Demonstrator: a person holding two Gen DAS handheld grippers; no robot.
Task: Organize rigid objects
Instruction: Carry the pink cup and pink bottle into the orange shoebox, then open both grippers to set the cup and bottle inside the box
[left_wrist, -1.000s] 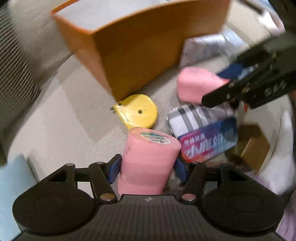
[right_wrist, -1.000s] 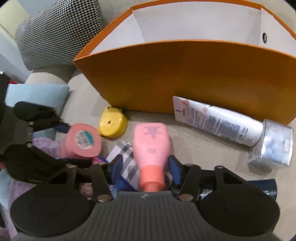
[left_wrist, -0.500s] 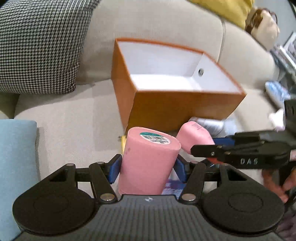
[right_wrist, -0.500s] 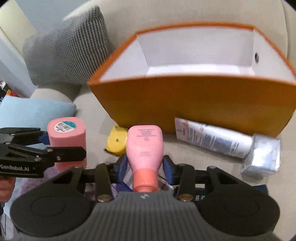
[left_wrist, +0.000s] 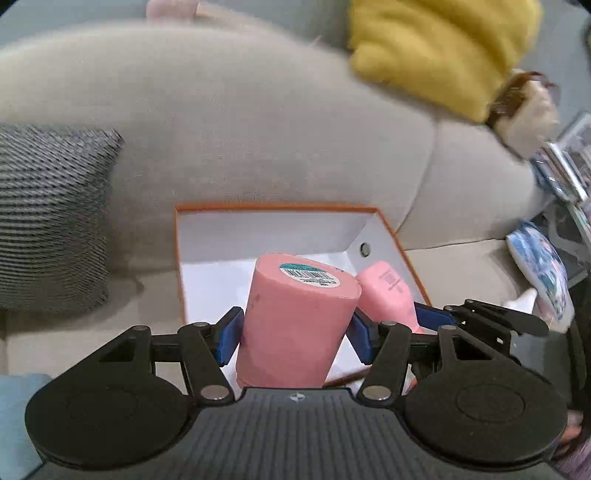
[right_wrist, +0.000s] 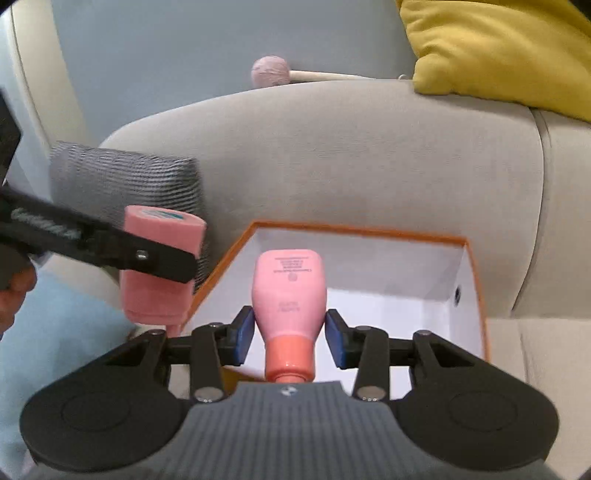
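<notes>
**Hand-held grippers carry two pink containers over the orange box**

The left hand-held gripper (left_wrist: 293, 334) is clamped on a pink cylindrical container (left_wrist: 295, 325) with a barcode label on its flat end, blue pads pressing both its sides. It hangs above the near left part of the open orange cardboard box with a white inside (left_wrist: 207, 236). The right hand-held gripper (right_wrist: 290, 336) grips a pink plastic bottle with a coral cap (right_wrist: 290, 295) at its shoulders, cap toward the camera, body pointing over the box interior. The box sits on the seat of a grey fabric sofa (right_wrist: 332, 155). A black-and-white houndstooth cushion (left_wrist: 48, 218) leans at the box's left; a mustard-yellow cushion (right_wrist: 498, 48) rests on the sofa back
</notes>
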